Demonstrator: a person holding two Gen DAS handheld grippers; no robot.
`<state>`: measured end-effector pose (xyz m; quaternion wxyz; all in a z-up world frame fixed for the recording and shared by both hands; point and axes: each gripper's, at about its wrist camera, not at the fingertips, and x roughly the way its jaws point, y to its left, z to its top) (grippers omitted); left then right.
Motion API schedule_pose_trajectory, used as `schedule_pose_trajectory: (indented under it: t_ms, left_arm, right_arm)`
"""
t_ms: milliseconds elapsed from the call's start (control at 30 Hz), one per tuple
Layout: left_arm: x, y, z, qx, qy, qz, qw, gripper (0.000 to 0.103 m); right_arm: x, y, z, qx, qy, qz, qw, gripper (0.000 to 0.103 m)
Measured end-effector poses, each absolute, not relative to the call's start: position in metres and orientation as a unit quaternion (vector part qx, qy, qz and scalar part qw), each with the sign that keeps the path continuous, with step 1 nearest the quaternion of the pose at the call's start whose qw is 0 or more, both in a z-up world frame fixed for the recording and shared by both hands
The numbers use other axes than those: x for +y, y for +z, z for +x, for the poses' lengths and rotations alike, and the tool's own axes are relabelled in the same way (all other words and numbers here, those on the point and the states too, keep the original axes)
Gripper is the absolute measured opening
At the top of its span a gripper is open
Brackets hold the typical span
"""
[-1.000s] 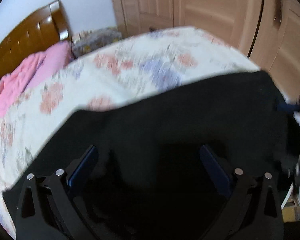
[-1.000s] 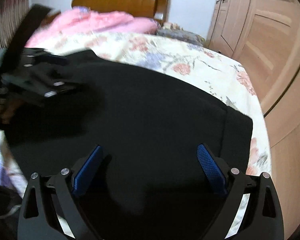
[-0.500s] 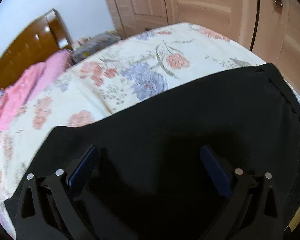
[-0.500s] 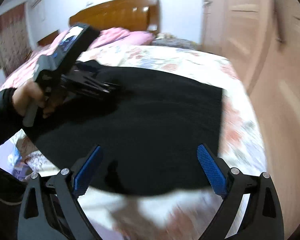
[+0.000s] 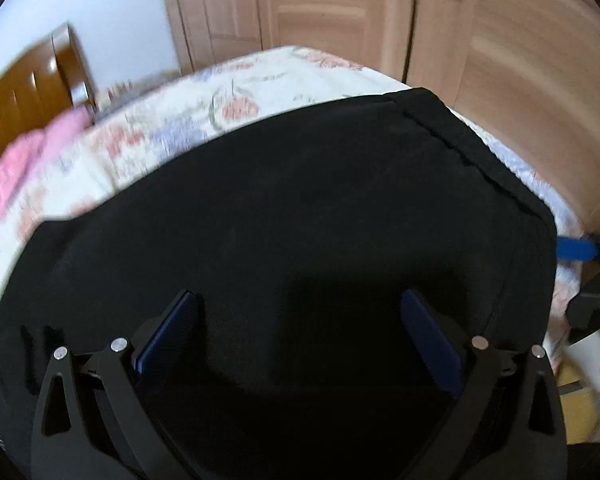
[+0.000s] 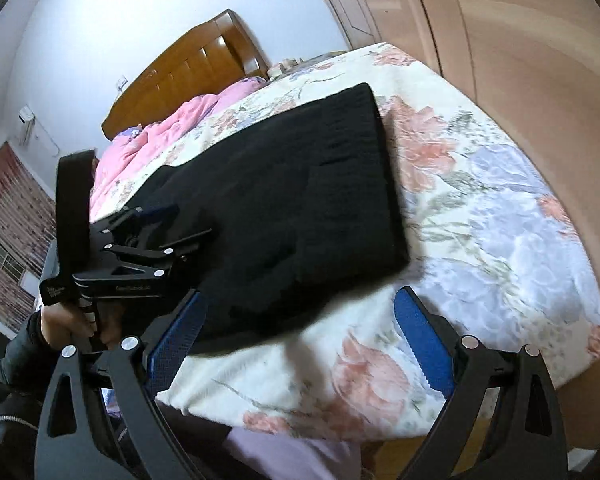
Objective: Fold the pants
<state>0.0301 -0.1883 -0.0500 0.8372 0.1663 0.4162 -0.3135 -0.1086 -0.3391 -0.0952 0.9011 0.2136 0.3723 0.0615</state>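
The black pants [image 6: 300,196] lie folded into a flat rectangle on the floral bedspread [image 6: 480,208]. In the left wrist view the pants [image 5: 284,208] fill most of the frame, hem seam at the right. My left gripper [image 5: 300,328] is open and empty just above the near part of the pants; it also shows in the right wrist view [image 6: 172,224] at the pants' left edge. My right gripper [image 6: 298,328] is open and empty, pulled back over the bed's near edge; one blue fingertip [image 5: 574,249] shows at the right of the left wrist view.
A pink quilt [image 6: 164,136] lies by the wooden headboard [image 6: 192,68]. Wooden wardrobe doors [image 6: 520,60] run along the right side of the bed. The bed's front edge [image 6: 300,420] drops off below my right gripper.
My right gripper has drawn back off the pants toward the bed's near edge and tilted. My left gripper has stayed open over the pants with a small shift.
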Motion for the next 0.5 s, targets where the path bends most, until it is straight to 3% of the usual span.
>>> schedule_pose_trajectory:
  t_ms: [500]
  left_arm:
    - [-0.186, -0.051, 0.03, 0.412, -0.32, 0.162, 0.838, 0.102]
  right_arm:
    - [-0.356, -0.094, -0.093, 0.336, 0.079, 0.276, 0.897, 0.094]
